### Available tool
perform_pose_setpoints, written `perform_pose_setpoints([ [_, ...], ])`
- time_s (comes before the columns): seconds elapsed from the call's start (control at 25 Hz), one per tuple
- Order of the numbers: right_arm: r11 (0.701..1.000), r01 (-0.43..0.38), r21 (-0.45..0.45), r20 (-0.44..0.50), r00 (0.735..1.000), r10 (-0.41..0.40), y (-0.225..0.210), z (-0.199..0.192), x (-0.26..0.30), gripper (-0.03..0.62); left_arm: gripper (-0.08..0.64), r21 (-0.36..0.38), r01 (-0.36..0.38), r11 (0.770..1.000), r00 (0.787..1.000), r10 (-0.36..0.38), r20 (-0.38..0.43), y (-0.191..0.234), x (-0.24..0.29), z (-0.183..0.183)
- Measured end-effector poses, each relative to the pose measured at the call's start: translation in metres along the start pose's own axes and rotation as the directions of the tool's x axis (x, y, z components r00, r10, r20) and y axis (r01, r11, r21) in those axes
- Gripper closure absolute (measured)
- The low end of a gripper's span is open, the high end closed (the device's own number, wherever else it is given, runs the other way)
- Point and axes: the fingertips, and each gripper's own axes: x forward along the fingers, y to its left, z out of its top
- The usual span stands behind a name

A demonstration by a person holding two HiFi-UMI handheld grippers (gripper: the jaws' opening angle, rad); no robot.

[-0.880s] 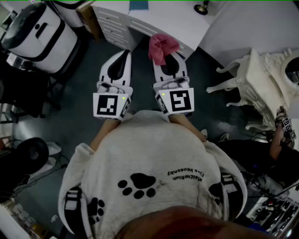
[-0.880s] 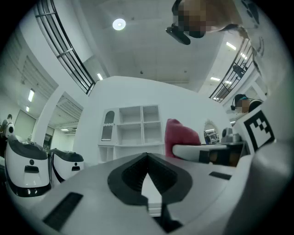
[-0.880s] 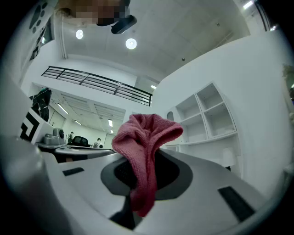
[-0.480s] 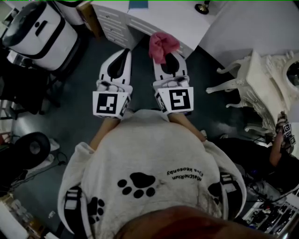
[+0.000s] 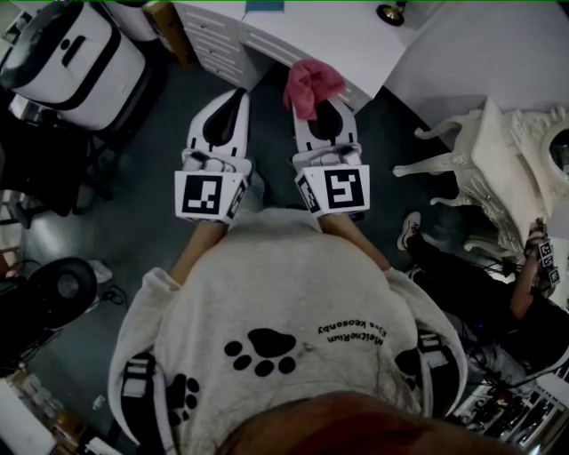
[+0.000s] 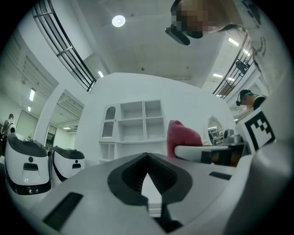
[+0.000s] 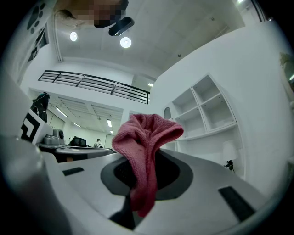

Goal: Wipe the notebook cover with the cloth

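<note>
In the head view both grippers are held side by side over the dark floor, in front of a white desk (image 5: 342,40). My right gripper (image 5: 315,99) is shut on a pink cloth (image 5: 311,83) that bunches up above its tips. In the right gripper view the cloth (image 7: 146,147) fills the jaws of that gripper (image 7: 143,161) and hangs down between them. My left gripper (image 5: 233,98) is shut with nothing in it, its tips (image 6: 147,157) meeting. A flat teal thing (image 5: 264,7) on the desk's far edge may be the notebook.
The desk has drawers (image 5: 213,40) on its left side and a lamp base (image 5: 388,12) at the back. A white ornate chair (image 5: 484,147) stands to the right. A white and black machine (image 5: 71,53) is at the left. Another person (image 5: 484,298) sits at the right.
Both grippers stay about where they were, the cloth still held. The person at the right has stretched a leg and shoe further into view.
</note>
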Motion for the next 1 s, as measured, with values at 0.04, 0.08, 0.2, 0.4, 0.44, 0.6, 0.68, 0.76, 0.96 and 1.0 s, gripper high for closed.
perform_pose_setpoints([
  [0.04, 1.000, 0.000, 0.000, 0.003, 1.000, 0.000, 0.000, -0.003, 0.007, 0.518, 0.548, -0.002, -0.001, 1.000, 1.000, 0.001, 0.003, 0.007, 0.004, -0.003],
  [0.08, 1.000, 0.001, -0.001, 0.005, 1.000, -0.001, -0.001, -0.006, 0.016, 0.518, 0.548, -0.004, -0.002, 1.000, 1.000, 0.002, 0.004, 0.015, 0.009, -0.006],
  [0.2, 1.000, 0.007, -0.003, -0.005, 1.000, -0.007, -0.004, -0.013, 0.053, 0.518, 0.548, -0.017, 0.002, 1.000, 1.000, -0.002, -0.001, 0.046, 0.032, -0.012],
  [0.4, 1.000, 0.011, -0.005, -0.023, 1.000, -0.011, -0.016, -0.023, 0.117, 0.518, 0.548, -0.021, 0.022, 1.000, 1.000, -0.022, -0.004, 0.089, 0.080, -0.017],
  [0.44, 1.000, 0.011, -0.004, -0.022, 1.000, -0.011, -0.018, -0.025, 0.130, 0.518, 0.548, -0.025, 0.025, 0.999, 1.000, -0.025, -0.003, 0.098, 0.089, -0.018],
  [0.6, 1.000, 0.029, -0.008, -0.021, 0.999, -0.029, -0.031, -0.035, 0.179, 0.518, 0.548, -0.034, 0.055, 0.998, 0.998, -0.055, 0.007, 0.130, 0.128, -0.025],
  [0.68, 0.999, 0.043, -0.010, -0.022, 0.999, -0.044, -0.038, -0.039, 0.201, 0.518, 0.548, -0.044, 0.071, 0.997, 0.998, -0.071, 0.002, 0.146, 0.146, -0.028],
  [0.76, 0.998, 0.061, -0.013, -0.025, 0.998, -0.062, -0.044, -0.042, 0.223, 0.518, 0.548, -0.056, 0.087, 0.995, 0.996, -0.087, -0.003, 0.162, 0.163, -0.031],
  [0.96, 0.994, 0.107, -0.033, -0.027, 0.994, -0.108, -0.051, -0.049, 0.264, 0.518, 0.548, -0.079, 0.134, 0.988, 0.991, -0.134, 0.004, 0.197, 0.196, -0.037],
  [1.0, 0.993, 0.115, -0.038, -0.028, 0.993, -0.116, -0.051, -0.051, 0.270, 0.518, 0.548, -0.084, 0.143, 0.986, 0.990, -0.143, 0.006, 0.203, 0.200, -0.038],
])
